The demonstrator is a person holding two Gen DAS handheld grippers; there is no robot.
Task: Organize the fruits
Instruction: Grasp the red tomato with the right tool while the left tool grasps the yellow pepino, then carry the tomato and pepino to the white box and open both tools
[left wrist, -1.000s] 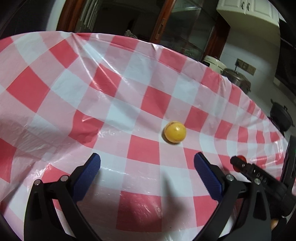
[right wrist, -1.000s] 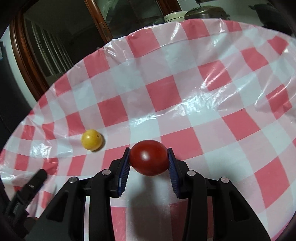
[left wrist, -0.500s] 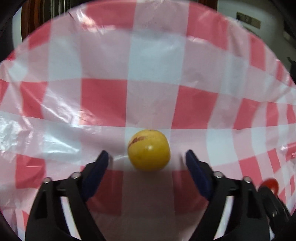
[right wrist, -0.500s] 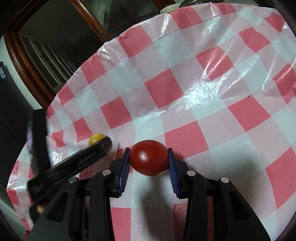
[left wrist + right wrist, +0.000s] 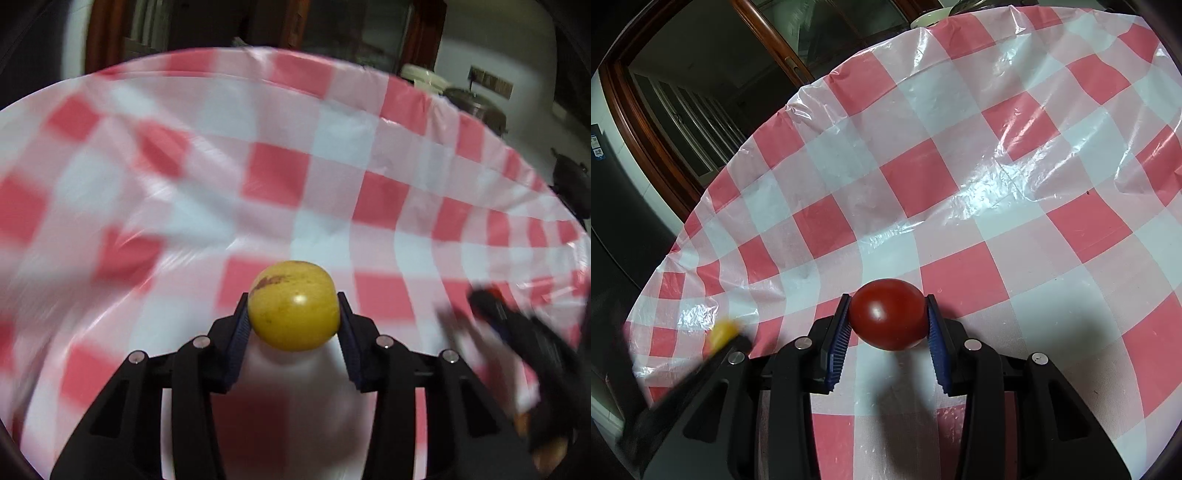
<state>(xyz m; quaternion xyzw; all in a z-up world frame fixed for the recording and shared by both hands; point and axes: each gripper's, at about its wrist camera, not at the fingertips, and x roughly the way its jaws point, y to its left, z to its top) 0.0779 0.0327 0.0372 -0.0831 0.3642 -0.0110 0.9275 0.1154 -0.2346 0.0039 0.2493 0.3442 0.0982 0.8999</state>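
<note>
My left gripper (image 5: 293,325) is a black moulded frame with two fingers splitting into angular, hollowed-out struts, each strut carrying round silver screw heads near the knuckles, and dark blue ribbed pads (image 5: 239,334) lining the inner faces. My right gripper (image 5: 888,326) is of the same build: matte black plastic links with triangular cut-outs, four silver screws across the front, and brighter blue serrated pads (image 5: 839,341) with fine horizontal ridges. At the edge of each wrist view the other gripper shows only as a blurred black shape, with no markings legible.
</note>
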